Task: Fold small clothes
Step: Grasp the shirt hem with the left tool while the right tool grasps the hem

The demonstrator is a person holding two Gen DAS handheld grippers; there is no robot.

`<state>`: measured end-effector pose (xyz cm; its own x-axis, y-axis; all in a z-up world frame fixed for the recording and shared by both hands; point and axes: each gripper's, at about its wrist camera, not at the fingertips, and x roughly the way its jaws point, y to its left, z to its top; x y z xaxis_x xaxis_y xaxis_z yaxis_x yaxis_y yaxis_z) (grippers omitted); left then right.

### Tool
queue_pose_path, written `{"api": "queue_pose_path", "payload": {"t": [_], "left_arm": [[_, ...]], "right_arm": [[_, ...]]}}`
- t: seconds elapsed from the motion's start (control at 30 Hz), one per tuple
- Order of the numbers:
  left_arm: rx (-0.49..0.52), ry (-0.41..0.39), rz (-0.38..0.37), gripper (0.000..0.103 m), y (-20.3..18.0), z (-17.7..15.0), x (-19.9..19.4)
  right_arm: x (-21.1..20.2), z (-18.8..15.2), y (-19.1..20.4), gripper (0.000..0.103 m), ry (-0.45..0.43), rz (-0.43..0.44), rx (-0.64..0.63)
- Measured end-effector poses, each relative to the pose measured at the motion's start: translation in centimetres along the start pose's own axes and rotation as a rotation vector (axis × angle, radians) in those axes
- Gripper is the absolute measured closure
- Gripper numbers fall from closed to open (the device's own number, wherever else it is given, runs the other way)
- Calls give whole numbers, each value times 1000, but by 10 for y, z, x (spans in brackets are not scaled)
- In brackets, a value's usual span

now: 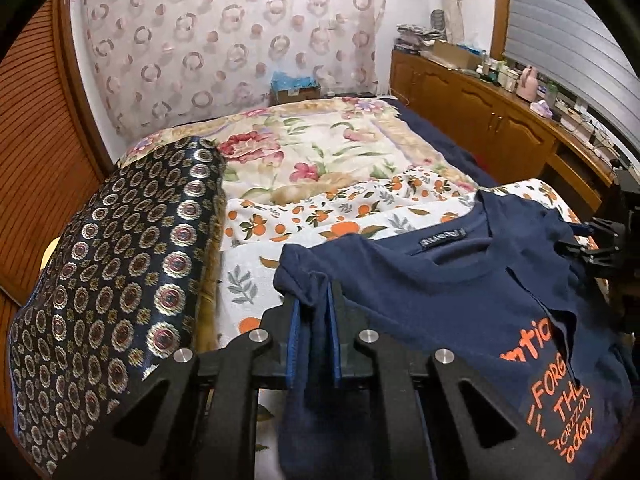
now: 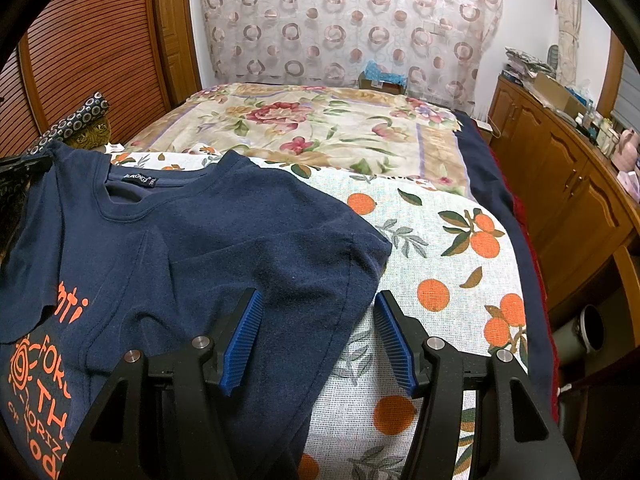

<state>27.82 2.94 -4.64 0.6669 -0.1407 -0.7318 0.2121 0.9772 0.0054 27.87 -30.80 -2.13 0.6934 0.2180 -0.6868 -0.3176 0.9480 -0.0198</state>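
The navy T-shirt [image 2: 208, 240] runs off the bottom and left edges of the right wrist view, its orange lettering [image 2: 38, 396] cut mid-word. Its neck label [image 1: 442, 237] is too small to read (both views). Dresser clutter [image 1: 504, 68] blurs together.

- A floral blanket [image 2: 320, 128] covers the far part of the bed.
- A patterned curtain [image 1: 224, 36] hangs on the far wall.
- A wooden cabinet [image 2: 560, 184] stands right, cluttered.
- A dark medallion-print cushion [image 1: 120, 264] lies left.
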Motion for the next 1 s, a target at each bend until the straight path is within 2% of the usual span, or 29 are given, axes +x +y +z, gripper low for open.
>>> {"api": "queue_pose_path", "payload": {"t": [0.37,0.63,0.73,0.83,0.87,0.9,1.0], "left_arm": [[7,-73,-63,90,-19,-12,-29],[10,-75,-84,90,-24,-26,-35],[8,-67,-90,90,-25,-31,-34],[11,-63,-95,90,-27,-36,-34],[15,-62,-95,90,-28,-38,-35],[16,-63,-95,91,-29,-38,-36],[16,-100,-102,91,-32,-42,-53]], "right_arm": [[7,10,-7,39,16,22,-5],[21,23,-8,39,32,20,0],[22,24,-1,43,38,32,-24],[20,23,-1,60,32,54,-36],[20,23,-3,76,30,62,-37],[19,23,-5,87,30,77,-34],[10,21,-6,93,-3,66,-38]]}}
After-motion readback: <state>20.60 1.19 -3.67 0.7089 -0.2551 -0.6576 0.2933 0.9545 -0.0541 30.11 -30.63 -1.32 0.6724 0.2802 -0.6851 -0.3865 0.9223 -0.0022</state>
